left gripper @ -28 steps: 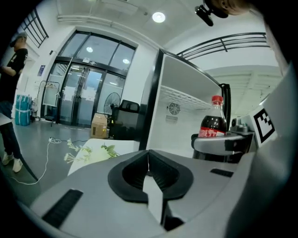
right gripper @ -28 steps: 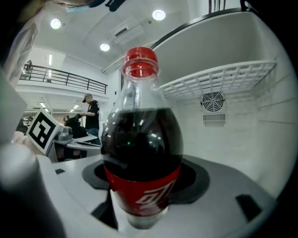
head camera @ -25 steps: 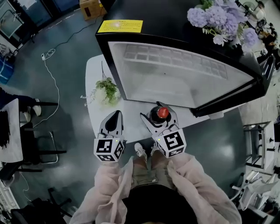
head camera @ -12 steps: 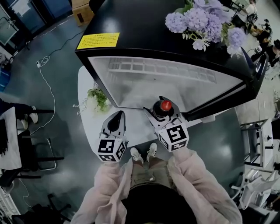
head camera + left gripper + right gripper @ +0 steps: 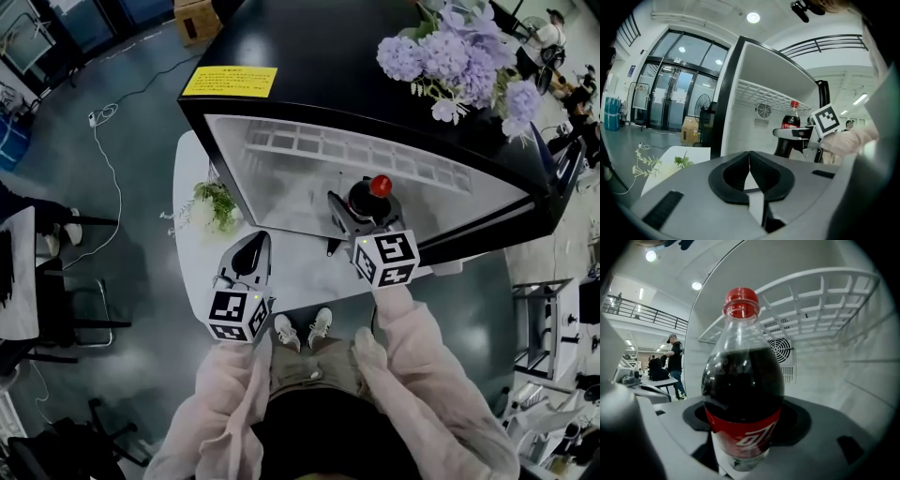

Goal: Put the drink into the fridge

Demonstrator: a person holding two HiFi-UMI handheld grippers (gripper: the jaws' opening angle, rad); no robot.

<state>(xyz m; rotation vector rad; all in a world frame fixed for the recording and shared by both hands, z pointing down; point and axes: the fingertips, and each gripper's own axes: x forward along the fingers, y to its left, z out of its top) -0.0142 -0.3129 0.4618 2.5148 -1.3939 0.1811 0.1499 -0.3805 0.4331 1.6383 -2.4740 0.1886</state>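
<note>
Right gripper view: cola bottle point(image 5: 743, 394) upright, cap topmost.

Loose pale-pink sleeves point(image 5: 427, 370), black top point(image 5: 323, 441), khaki shorts point(image 5: 309, 368), white sneakers point(image 5: 300, 329). Left gripper point(image 5: 254, 241) & right gripper point(image 5: 366, 208): grey shells, black pads point(image 5: 733, 176), 1 white black-marker cube point(image 5: 237, 314) each.

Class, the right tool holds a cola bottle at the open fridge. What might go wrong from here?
1. The bottle has its red cap close to the wire shelf; raising it on the way in could knock the shelf.
2. The right tool grips around the label with the tall neck above, so the bottle may tip when it is set down and let go.
</note>
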